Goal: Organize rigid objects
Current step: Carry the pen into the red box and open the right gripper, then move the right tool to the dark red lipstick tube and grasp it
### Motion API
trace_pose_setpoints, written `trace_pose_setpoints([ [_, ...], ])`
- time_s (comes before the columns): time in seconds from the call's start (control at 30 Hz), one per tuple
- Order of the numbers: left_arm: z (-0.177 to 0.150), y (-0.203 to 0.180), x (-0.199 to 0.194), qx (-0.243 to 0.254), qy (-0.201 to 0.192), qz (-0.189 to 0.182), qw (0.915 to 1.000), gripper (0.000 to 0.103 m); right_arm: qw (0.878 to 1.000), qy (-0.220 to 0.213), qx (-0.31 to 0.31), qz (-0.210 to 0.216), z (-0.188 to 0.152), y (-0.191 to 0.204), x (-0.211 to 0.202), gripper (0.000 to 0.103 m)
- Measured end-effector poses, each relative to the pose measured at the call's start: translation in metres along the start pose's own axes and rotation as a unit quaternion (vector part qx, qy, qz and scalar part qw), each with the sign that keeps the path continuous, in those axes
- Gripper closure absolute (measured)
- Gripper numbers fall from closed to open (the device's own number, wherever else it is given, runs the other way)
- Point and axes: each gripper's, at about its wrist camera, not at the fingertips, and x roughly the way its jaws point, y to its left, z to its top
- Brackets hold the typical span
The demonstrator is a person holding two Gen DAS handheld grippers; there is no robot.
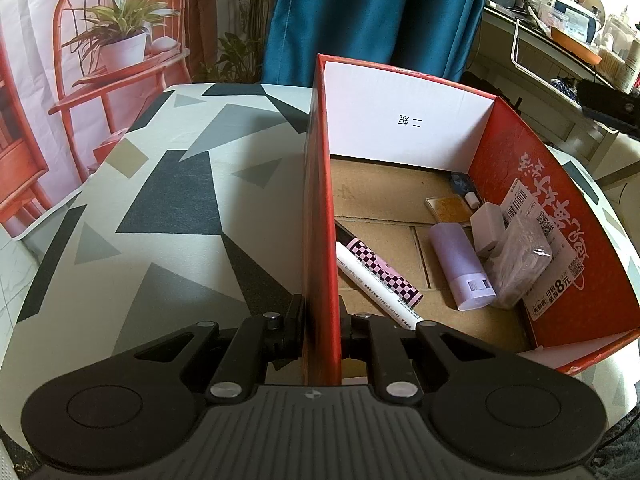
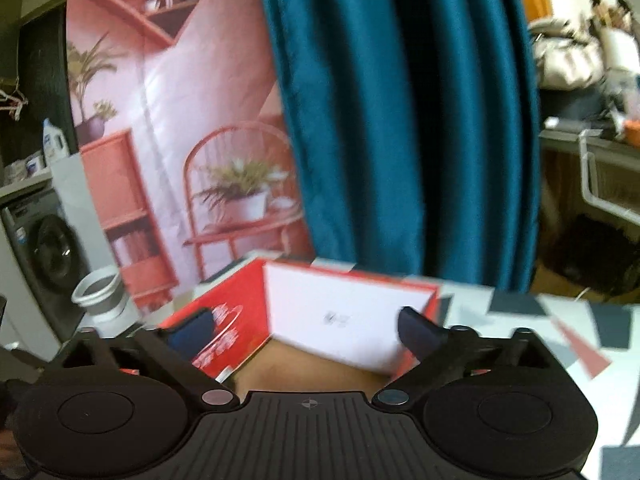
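The left hand-held gripper (image 1: 320,330) pinches the near left wall of the red cardboard box (image 1: 318,200) on the patterned bench (image 1: 160,200). Inside lie a white marker (image 1: 376,286), checkered pen (image 1: 384,272), lilac tube (image 1: 462,266) and white charger (image 1: 490,232). The right hand-held gripper (image 2: 304,330) hovers spread wide above the box (image 2: 344,316), with a blue curtain (image 2: 400,120) behind.

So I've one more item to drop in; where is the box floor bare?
Bare cardboard lies along the white back wall of the box and between the pens and lilac tube. The right corner is crowded.
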Motion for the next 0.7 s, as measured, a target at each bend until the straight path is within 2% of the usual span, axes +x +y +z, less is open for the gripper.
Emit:
trace_pose_setpoints([
  [0.17, -0.001, 0.0, 0.0, -0.001, -0.001, 0.002, 1.0, 0.087, 0.999, -0.002, -0.002, -0.04, 0.004, -0.038, -0.006, 0.0],
  [0.43, -0.002, 0.001, -0.001, -0.002, -0.004, 0.002, 1.0, 0.087, 0.996, 0.0, -0.002, -0.085, -0.012, -0.102, 0.005, 0.001],
  [0.5, -0.002, 0.001, -0.001, -0.002, -0.004, 0.002, 1.0, 0.087, 0.995, 0.004, 0.005, -0.097, -0.02, -0.118, 0.014, 0.004],
  [0.63, -0.002, 0.0, -0.001, 0.002, -0.004, 0.003, 1.0, 0.087, 0.993, 0.026, 0.024, -0.113, -0.034, -0.141, 0.041, 0.017],
  [0.7, -0.001, 0.0, -0.001, 0.002, -0.004, 0.003, 1.0, 0.087, 0.991, 0.041, 0.023, -0.124, -0.042, -0.15, 0.058, 0.019],
])
